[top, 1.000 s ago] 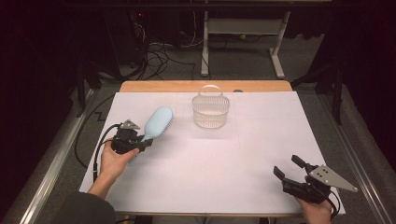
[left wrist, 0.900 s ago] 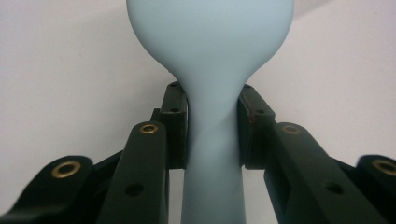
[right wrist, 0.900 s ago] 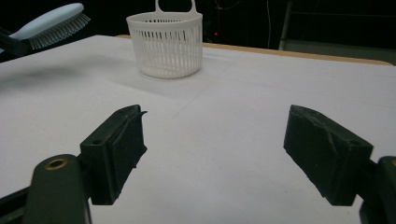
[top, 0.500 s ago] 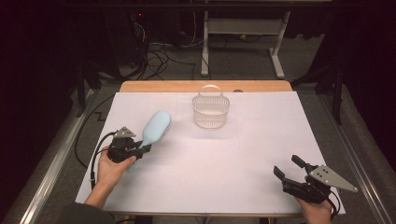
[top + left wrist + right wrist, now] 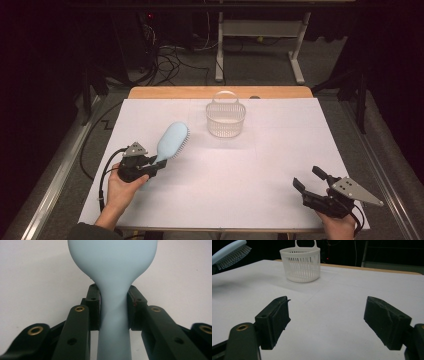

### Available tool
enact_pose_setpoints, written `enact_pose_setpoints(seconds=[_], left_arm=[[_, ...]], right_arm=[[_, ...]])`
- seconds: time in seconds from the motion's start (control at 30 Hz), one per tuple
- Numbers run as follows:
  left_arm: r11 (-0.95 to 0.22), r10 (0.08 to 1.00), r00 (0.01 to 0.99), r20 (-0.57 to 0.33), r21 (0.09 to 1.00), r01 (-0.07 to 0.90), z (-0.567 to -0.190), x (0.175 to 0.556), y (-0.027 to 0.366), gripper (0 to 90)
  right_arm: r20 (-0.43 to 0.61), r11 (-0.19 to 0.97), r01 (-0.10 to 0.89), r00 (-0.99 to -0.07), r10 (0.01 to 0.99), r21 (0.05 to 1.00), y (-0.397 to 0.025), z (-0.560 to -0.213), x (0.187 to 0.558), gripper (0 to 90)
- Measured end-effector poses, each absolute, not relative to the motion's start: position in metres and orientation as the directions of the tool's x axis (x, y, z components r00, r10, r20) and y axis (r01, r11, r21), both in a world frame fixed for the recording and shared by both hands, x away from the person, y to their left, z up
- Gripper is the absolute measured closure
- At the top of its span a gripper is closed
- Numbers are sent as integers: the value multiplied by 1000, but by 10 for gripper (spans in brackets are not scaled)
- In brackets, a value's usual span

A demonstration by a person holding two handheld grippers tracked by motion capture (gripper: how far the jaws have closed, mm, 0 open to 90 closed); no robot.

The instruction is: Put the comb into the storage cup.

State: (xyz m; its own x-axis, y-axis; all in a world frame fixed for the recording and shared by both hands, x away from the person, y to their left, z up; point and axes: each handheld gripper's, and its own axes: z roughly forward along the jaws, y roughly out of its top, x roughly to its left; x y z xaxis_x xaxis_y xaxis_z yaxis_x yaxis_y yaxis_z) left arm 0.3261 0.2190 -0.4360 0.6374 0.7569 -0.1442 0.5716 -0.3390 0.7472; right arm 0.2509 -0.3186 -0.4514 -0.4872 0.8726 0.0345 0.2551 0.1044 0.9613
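High view: left gripper at the near left of the bench, jaws clamped on the handle of a pale blue hairbrush. Brush head pointing away and to the right, bristles along its right edge, toward a white slatted basket. Basket upright near the far middle of the bench, handle raised, well apart from the brush. Right gripper at the near right corner, held in a hand, jaws spread wide and holding nothing, grey 3-cornered plate on top.

Left gripper view: 2 black jaws pressed against either side of the narrow neck of the hairbrush, pads touching the handle just below where it widens into the head. White bench surface behind.

Right gripper view: 2 jaws far apart with bare bench between them, pads touching nothing. Basket standing upright farther off, slightly left of centre. Bristled head of the hairbrush at the upper left corner, lifted clear of the bench, faint shadow beneath it.
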Motion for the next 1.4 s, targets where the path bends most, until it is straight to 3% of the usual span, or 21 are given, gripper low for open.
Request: enact_pose_setpoints(seconds=[1.4], left_arm=[[-344,683,716,-148,798,494,-435,306,182,691]], right_arm=[[23,113,234,-512,859,966,-308,-449,251,208]])
